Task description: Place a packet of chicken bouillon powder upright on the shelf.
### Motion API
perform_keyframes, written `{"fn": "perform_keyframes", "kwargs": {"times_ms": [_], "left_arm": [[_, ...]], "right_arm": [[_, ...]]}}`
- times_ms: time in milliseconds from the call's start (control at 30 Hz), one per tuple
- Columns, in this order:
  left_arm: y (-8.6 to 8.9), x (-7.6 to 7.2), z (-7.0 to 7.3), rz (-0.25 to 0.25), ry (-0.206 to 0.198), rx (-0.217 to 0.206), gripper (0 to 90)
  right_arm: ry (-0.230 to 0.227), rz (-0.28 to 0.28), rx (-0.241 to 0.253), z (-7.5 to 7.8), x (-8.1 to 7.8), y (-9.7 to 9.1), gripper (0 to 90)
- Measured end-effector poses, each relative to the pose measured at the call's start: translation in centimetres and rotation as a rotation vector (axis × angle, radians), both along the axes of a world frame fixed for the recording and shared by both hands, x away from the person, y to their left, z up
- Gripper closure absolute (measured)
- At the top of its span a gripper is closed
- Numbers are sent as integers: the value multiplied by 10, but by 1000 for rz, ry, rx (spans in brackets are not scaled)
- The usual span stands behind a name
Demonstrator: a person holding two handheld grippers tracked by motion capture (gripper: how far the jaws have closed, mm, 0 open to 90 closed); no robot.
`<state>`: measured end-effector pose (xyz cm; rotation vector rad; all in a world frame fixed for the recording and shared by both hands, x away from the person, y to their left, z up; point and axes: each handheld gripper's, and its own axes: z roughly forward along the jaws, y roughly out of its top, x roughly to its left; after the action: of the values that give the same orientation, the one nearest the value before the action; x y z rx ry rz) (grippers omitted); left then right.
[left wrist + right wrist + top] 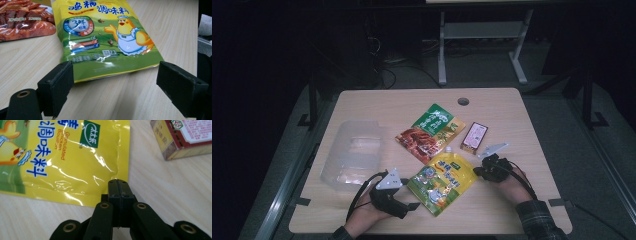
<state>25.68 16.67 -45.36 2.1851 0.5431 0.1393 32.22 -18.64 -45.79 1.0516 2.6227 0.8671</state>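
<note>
The jaws of the left gripper stand wide apart, straddling the bottom edge of the yellow pouch without pressing on it. The jaws of the right gripper are pressed together with nothing between them, their tip at the pouch's side edge, touching it or just short; I cannot tell which. That looks like a set-up: one tool ready to bite the seam, the other kept shut as a blunt pusher to steady or nudge the pouch from the opposite side.

The pouch lies flat on the bench between the two grippers, its short white spout pointing away from the person. It is glossy and wrinkled, yellow with a green lower half, a cartoon chicken in an apron, a round blue badge and blue lettering; the film should slide easily and crumple under a pinch.

Beyond the left jaws, just past the pouch's top, lies a red and green snack bag. Beyond the right jaws sits a small box. Farther off to the left gripper's side rests a clear plastic tray.
</note>
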Motion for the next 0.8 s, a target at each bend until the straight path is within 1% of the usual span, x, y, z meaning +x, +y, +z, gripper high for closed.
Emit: {"fn": "perform_keyframes", "kwargs": {"times_ms": [67,100,200,233,267,300,333,400,500,567,600,633,667,700,733,767,800], "left_arm": [[-1,0,0,-1,-3,-5,138],[-2,0,2,-2,-2,-2,137],[-5,0,5,-2,-4,-4,137],[-10,2,7,-5,-5,2,136],[-10,2,7,-5,-5,2,134],[-17,4,9,-2,-1,17,133],[-17,4,9,-2,-1,17,133],[-24,7,11,-8,-4,29,132],[-35,14,15,-11,-8,29,132],[-42,21,17,-23,0,36,132],[-46,25,18,-23,5,36,132],[-49,29,18,-20,3,39,131],[-52,33,18,-27,0,41,130],[-59,41,16,-31,6,53,129],[-59,41,16,-31,6,53,129],[-66,49,15,-36,-6,68,129],[-66,49,15,-36,-6,68,129]], "right_arm": [[-1,4,-8,0,-4,-2,898],[0,0,-5,0,-8,-6,899],[4,-4,-1,0,-12,-12,898],[5,-11,7,0,-15,-17,898],[0,-12,7,0,-16,-19,898],[-3,-19,6,0,-17,-20,898],[-3,-19,6,0,-17,-20,898],[-15,-24,24,2,-20,-23,888],[-15,-60,65,8,-25,-29,792],[-25,-83,86,10,-30,-34,686],[-22,-94,98,10,-33,-36,628],[-37,-106,105,10,-36,-38,551],[-50,-122,107,11,-40,-40,493],[-65,-137,119,11,-45,-45,423],[-65,-137,119,11,-45,-45,423],[-65,-154,130,12,-51,-49,377],[-65,-154,130,12,-51,-49,377]]}}
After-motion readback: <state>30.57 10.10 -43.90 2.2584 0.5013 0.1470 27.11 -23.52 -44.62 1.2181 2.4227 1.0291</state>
